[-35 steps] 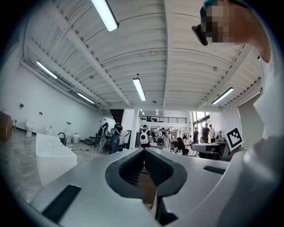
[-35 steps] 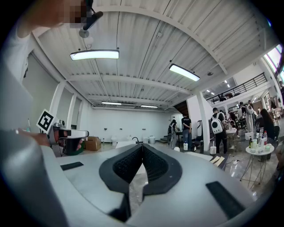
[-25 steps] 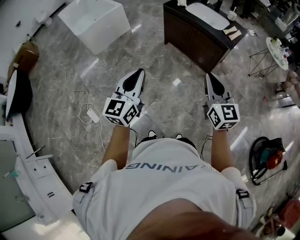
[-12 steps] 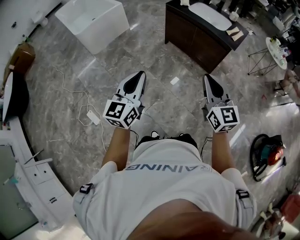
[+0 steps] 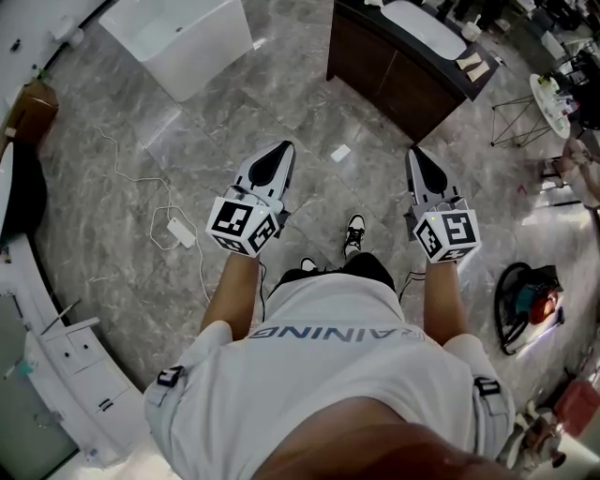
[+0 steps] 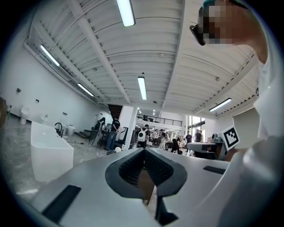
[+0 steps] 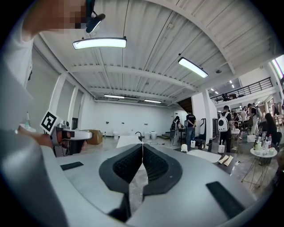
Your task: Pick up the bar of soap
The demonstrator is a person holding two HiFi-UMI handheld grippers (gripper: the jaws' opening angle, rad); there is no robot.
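As no bar of soap can be made out in any view, both tools are judged to be in carriage only. The left grey two-jaw tool (image 5: 277,155) and the right grey two-jaw tool (image 5: 418,161) point level ahead, each with jaws pressed together on nothing. The soap likely lies on the bench ahead.

Count:
- two tools
- one dark wooden vanity bench (image 5: 384,73)
- one white oval basin (image 5: 427,26)
- one white rectangular bathtub (image 5: 178,37)

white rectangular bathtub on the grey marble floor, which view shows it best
The head view: the white rectangular bathtub is large and seen from above, inside included. The left gripper view shows its side; the right gripper view only a small strip.
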